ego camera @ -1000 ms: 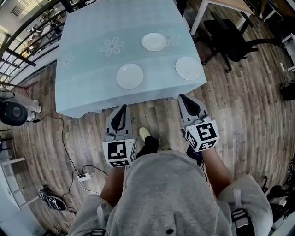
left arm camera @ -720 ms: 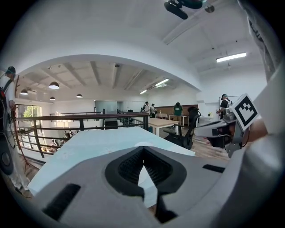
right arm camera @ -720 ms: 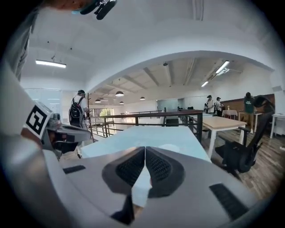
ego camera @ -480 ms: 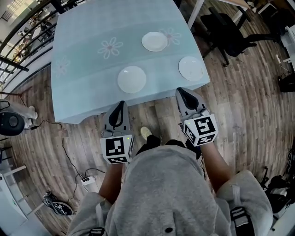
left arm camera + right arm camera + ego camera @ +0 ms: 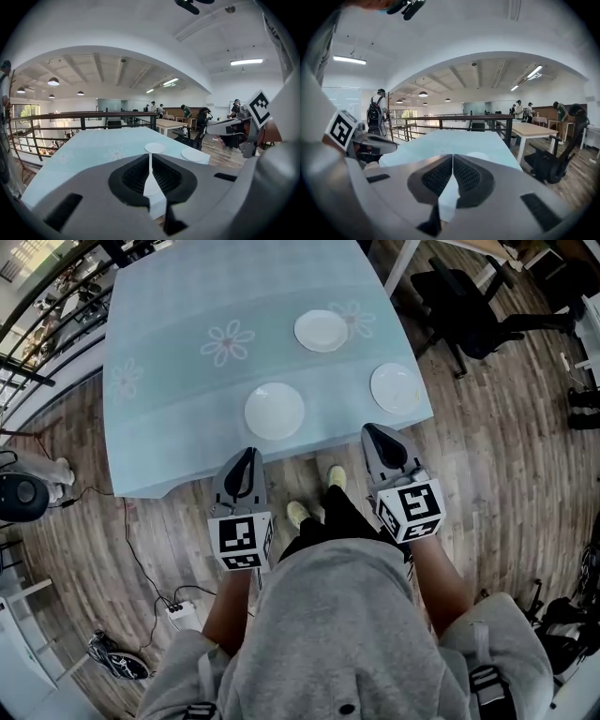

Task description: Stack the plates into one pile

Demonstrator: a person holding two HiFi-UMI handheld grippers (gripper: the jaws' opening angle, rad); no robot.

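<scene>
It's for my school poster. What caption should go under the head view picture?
Shut left gripper and right gripper held before a pale blue table with three white plates, not yet stacked.

The head view looks steeply down from above the person onto the near edge of the table (image 5: 169,381). The views from the left gripper (image 5: 247,456) and right gripper (image 5: 373,432) sit low just short of that edge. Both face far across the same tabletop toward the railing (image 5: 93,114).
</scene>
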